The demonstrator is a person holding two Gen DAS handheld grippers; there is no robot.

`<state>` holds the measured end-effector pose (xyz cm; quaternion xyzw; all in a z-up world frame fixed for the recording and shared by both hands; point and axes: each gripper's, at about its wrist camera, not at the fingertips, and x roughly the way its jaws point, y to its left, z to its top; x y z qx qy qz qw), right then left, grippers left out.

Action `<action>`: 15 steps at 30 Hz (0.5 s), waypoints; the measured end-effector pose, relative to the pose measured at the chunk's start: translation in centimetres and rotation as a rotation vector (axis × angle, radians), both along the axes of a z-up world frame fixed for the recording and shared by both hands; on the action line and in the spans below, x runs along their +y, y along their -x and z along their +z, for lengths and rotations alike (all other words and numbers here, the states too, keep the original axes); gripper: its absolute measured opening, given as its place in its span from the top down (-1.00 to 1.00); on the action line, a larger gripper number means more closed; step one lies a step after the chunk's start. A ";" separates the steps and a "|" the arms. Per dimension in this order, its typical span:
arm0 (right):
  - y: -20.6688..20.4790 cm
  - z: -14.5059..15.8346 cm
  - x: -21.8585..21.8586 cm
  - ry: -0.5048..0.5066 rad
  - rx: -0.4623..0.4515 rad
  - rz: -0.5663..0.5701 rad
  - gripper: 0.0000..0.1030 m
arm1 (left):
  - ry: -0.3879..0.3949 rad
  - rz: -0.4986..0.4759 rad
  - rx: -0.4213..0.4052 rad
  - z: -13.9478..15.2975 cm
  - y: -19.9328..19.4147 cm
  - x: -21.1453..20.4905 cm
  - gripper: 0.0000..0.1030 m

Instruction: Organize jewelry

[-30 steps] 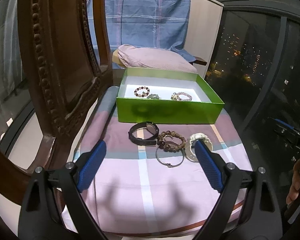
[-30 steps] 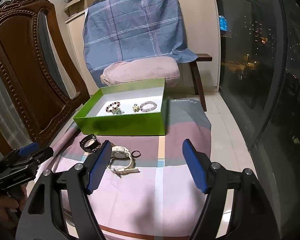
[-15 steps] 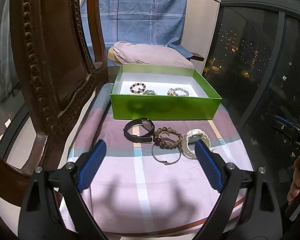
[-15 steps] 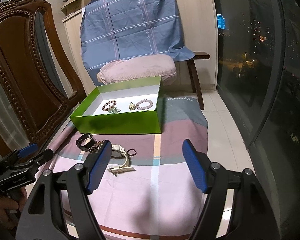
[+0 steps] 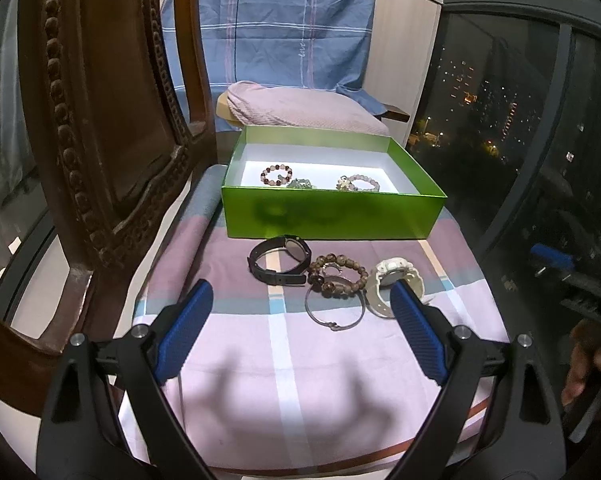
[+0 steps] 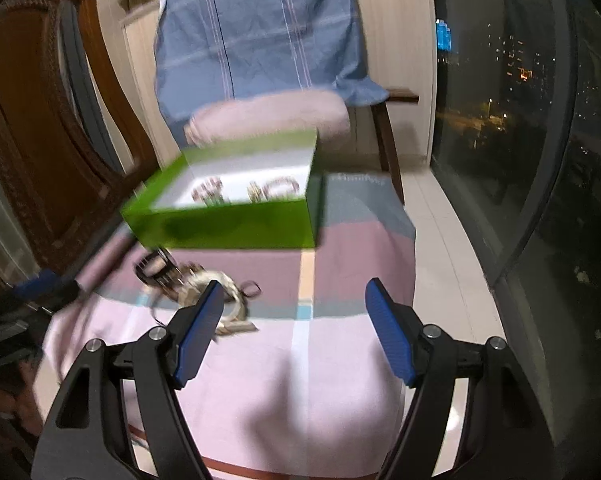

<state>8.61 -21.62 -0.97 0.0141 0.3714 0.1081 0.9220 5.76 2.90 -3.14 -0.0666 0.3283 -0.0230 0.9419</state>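
A green box (image 5: pixel 332 216) with a white floor holds several bead bracelets (image 5: pixel 276 174). In front of it on the plaid cloth lie a black watch (image 5: pixel 278 260), a brown bead bracelet (image 5: pixel 338 274), a thin silver bangle (image 5: pixel 334 310) and a white watch (image 5: pixel 394 280). My left gripper (image 5: pixel 300 328) is open and empty just short of them. My right gripper (image 6: pixel 296 320) is open and empty; its left finger overlaps the white watch (image 6: pixel 228 300) in the blurred right wrist view, where the green box (image 6: pixel 228 228) is also seen.
A carved wooden chair back (image 5: pixel 100 120) stands close on the left. A pink cushion (image 5: pixel 300 108) and blue draped cloth (image 5: pixel 284 24) sit behind the box. Dark windows (image 5: pixel 520 120) run along the right. The cloth's front edge (image 5: pixel 300 456) drops off below the grippers.
The left gripper has risen and eased back a little. The right gripper has moved forward and left toward the loose jewelry; its view is now motion-blurred. Both stay open.
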 end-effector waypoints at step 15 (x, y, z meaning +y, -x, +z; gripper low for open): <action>-7.2 -7.7 4.8 0.220 0.155 0.086 -0.38 | 0.014 0.032 0.030 -0.9 -1.5 2.1 -0.73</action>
